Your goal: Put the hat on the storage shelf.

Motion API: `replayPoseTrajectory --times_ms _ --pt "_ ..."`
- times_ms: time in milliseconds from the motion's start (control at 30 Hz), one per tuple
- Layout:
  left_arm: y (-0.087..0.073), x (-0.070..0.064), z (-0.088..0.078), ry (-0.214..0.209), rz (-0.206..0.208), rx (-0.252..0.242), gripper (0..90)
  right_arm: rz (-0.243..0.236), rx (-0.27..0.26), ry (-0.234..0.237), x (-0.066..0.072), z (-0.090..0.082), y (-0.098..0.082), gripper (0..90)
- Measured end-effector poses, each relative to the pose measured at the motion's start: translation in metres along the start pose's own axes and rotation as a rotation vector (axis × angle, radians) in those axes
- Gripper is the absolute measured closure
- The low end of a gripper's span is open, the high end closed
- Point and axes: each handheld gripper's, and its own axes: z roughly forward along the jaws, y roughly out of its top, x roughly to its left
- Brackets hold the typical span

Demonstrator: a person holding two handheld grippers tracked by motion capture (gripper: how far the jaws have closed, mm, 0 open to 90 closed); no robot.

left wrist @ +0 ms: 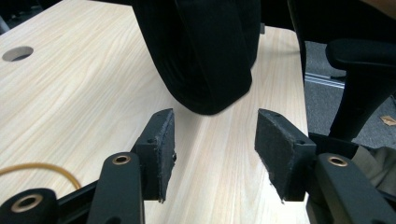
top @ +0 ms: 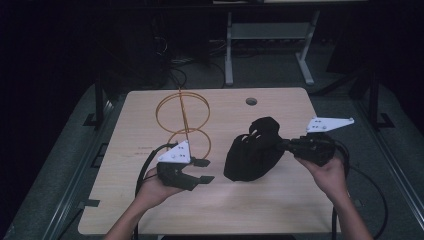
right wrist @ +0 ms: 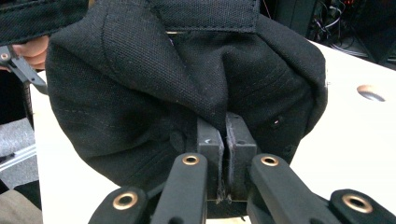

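While the right tongs are pinching a fold of the black canvas cap, the left tongs are waiting wide open, holding nothing.

The cap is sitting mid-bench, propped up on its right side; a thin orange wire-ring stand is standing untouched beyond the left tongs, so I'm guessing most is left.

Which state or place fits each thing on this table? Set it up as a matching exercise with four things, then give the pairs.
Things:
1. left gripper
2. right gripper
3. orange wire rings
4. round hole

States:
A. shut on black cap
B. in the tabletop's far edge area
C. open, holding nothing
D. standing upright behind the left gripper

Pairs: 1-C, 2-A, 3-D, 4-B
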Motion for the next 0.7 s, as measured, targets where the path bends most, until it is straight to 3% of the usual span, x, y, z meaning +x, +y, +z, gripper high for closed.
replayPoseTrajectory --times_ms 333,700 --pt "-0.021 -0.002 -0.003 0.014 -0.017 0.014 43.1 -0.021 -0.023 0.019 0.002 0.005 0.028 87.0" --pt "-0.040 -0.005 -0.002 0.020 -0.044 0.011 39.8 -0.072 -0.038 0.028 0.011 0.015 0.072 87.0"
